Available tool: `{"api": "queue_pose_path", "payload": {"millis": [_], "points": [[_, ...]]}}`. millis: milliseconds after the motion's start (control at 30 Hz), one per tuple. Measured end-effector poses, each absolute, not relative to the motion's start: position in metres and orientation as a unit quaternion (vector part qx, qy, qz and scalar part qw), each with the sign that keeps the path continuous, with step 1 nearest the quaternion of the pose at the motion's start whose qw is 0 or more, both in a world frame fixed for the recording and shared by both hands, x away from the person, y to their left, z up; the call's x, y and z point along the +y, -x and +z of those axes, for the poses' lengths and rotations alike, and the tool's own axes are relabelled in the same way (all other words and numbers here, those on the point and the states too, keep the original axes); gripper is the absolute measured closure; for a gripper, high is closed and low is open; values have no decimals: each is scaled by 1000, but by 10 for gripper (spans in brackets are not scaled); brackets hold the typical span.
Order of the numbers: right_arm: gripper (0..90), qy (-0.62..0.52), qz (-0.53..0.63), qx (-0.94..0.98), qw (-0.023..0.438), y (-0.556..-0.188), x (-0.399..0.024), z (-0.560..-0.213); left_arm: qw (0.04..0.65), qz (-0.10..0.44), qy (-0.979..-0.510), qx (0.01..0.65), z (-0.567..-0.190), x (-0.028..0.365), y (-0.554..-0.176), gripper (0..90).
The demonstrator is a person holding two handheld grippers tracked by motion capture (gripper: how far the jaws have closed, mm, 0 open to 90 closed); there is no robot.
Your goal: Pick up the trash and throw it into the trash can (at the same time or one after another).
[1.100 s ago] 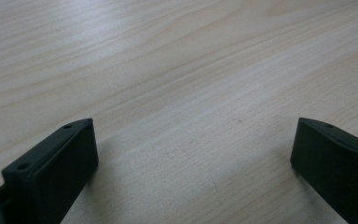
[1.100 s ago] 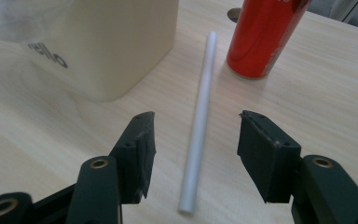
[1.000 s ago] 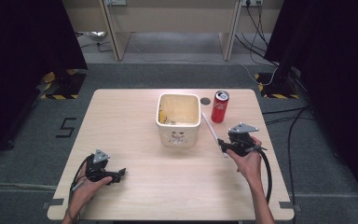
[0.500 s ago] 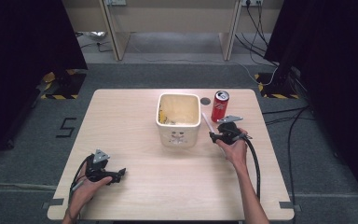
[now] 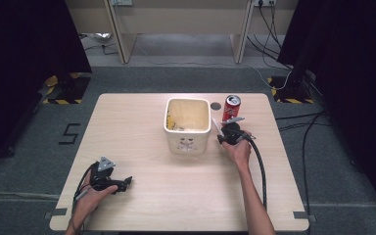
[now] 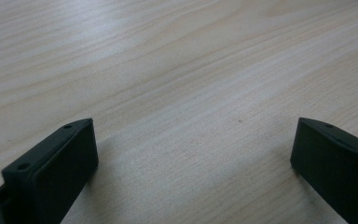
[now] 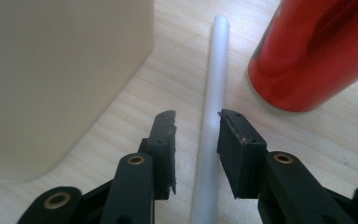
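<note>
Fingers of right gripper (image 7: 196, 122) closing around white plastic straw (image 7: 213, 93).
Gap remains; left gripper (image 6: 193, 154) released on wooden worktop (image 6: 177, 70).

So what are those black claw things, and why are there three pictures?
A person sits at a wooden table and holds a black grabbing tool in each hand. One picture is taken from above. The other two come from little cameras riding on each tool, looking along its two jaws.

On the table stand a cream bin and a red can, with a white straw lying between them.

The left tool rests near the table's front edge, jaws wide apart, with just bare wood between them.

The right tool has its jaws either side of the straw. They have just been closing. One jaw looks right against the straw, but a gap shows on the other side, so it isn't gripped yet.
</note>
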State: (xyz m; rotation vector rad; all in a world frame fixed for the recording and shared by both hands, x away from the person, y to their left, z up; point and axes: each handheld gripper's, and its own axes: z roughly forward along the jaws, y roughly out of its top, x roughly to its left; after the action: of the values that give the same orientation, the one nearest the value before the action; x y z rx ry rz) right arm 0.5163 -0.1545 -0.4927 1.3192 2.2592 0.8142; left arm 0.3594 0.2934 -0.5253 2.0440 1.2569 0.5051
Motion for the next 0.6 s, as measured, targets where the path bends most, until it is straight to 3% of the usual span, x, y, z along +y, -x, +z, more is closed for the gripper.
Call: {"api": "queue_pose_path", "payload": {"millis": [300, 600], "points": [[781, -487, 300, 800, 183, -524, -158, -500, 338, 194, -784, 483, -525, 293, -359, 0], [796, -495, 303, 794, 178, -526, -164, -500, 338, 194, -784, 483, -525, 293, -359, 0]]}}
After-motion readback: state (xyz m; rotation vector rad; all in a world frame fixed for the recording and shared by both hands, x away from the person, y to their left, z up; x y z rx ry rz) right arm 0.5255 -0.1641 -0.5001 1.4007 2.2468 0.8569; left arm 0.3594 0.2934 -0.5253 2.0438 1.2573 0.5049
